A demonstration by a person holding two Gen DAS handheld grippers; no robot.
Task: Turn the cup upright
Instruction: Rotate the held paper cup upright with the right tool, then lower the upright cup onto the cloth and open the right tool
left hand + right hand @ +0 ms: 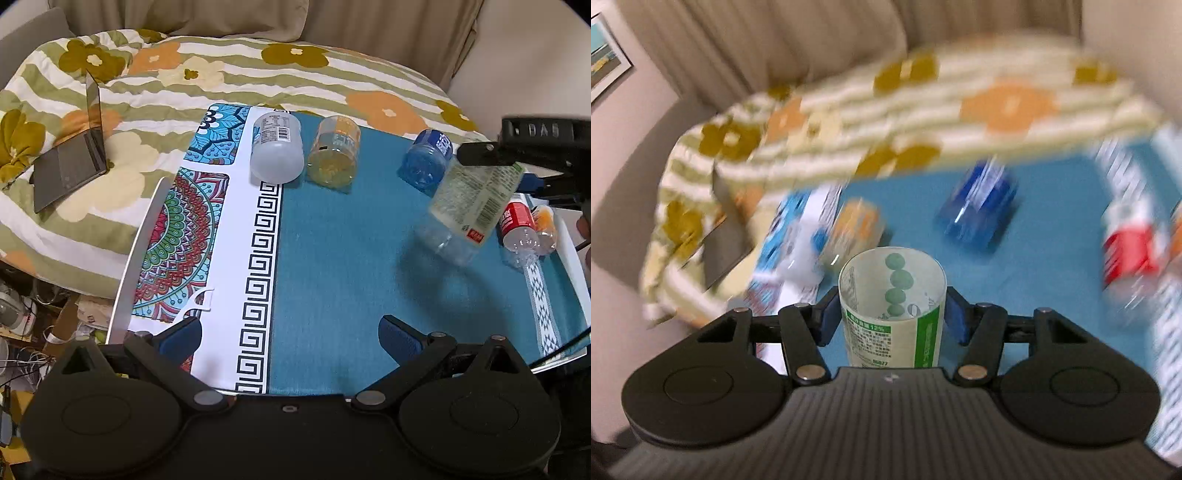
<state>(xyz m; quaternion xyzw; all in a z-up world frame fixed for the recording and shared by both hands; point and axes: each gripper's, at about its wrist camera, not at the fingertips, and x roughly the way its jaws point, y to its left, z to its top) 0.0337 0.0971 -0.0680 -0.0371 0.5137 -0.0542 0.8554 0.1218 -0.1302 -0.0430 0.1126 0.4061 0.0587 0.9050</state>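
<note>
So my right hand-held gripper [892,314] is clamped on the green-label cup [892,310], which sits tilted between its fingers, lifted off the table [351,277]. My left hand-held gripper [291,336] is wide open with nothing in it, low over the table, and the cup is ahead and to its right.

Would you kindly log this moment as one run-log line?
right gripper: shut on green-label cup, lifted, tilted | left gripper: open, idle | other cups: lying on table
</note>
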